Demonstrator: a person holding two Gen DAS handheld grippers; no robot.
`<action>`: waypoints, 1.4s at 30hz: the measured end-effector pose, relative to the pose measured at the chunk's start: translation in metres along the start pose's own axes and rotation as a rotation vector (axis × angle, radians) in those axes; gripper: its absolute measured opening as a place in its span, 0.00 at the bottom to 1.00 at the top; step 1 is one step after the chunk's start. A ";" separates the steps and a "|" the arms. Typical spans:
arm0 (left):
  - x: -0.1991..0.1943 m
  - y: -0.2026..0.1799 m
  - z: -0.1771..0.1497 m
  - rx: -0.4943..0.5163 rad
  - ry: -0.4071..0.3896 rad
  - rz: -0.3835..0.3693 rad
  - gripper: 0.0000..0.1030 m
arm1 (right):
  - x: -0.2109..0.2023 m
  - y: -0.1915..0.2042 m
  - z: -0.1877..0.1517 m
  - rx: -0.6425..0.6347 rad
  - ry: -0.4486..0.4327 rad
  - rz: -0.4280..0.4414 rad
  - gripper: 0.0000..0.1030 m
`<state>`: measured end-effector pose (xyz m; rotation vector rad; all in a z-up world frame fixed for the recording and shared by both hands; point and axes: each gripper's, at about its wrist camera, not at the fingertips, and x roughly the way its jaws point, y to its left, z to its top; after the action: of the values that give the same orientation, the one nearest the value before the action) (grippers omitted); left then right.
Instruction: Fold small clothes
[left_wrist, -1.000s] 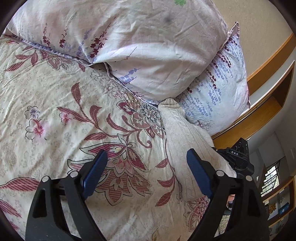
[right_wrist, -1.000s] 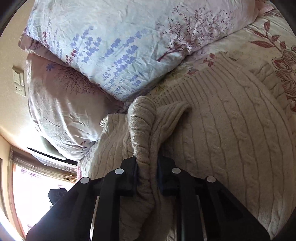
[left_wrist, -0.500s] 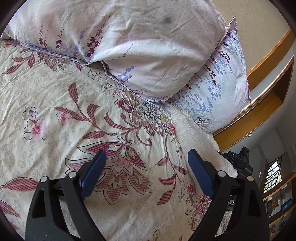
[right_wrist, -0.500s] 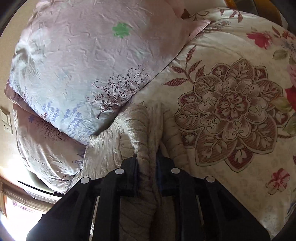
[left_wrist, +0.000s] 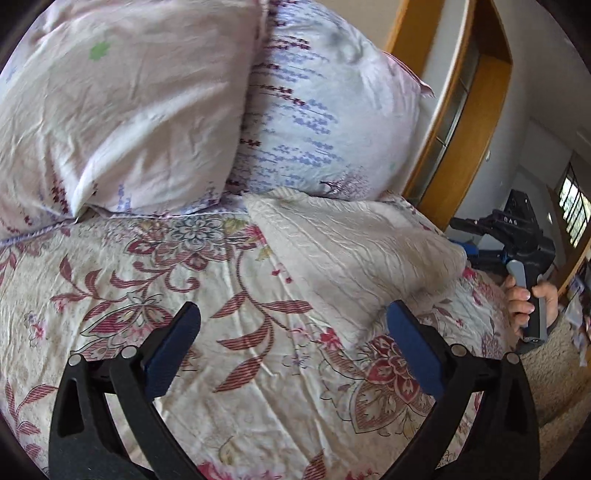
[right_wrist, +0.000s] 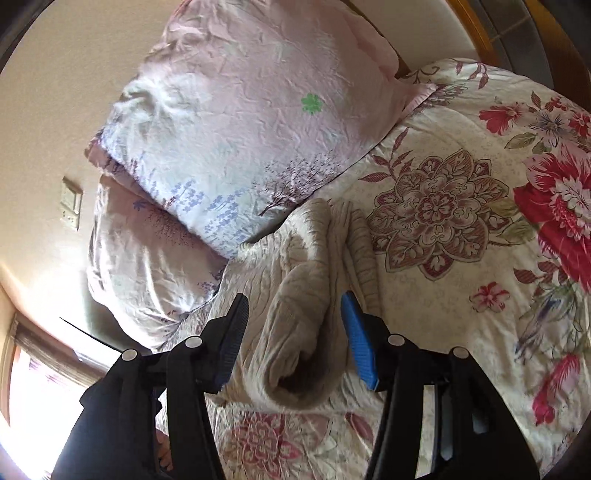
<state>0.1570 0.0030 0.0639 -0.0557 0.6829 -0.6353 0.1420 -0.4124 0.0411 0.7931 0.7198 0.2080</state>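
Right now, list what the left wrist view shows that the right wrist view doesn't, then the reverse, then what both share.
Only the left wrist view: a hand gripping a grey handle, a wooden frame past the bed and the left gripper, wide open over bare quilt.

Only the right wrist view: a wall switch, the sweater's rolled sleeve between the right gripper's opening jaws, untouched by the pads.

Both: the cream knit sweater, two pillows and the floral quilt.

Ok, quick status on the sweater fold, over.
Left gripper opening, empty. Right gripper opening, sweater between the pads, let go. Sweater bunched on the quilt by the pillows. Nothing in the way.
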 end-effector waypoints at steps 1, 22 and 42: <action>0.004 -0.012 0.000 0.039 0.009 0.017 0.98 | 0.001 0.003 -0.005 -0.018 0.016 0.005 0.53; 0.094 -0.046 -0.019 0.133 0.206 0.294 0.82 | 0.001 0.024 -0.016 -0.151 -0.031 -0.101 0.09; 0.056 -0.032 -0.035 0.064 0.225 0.139 0.95 | -0.012 0.001 -0.041 -0.089 0.041 -0.143 0.19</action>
<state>0.1522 -0.0494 0.0125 0.1228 0.8748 -0.5334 0.1061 -0.3932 0.0288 0.6519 0.7971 0.1262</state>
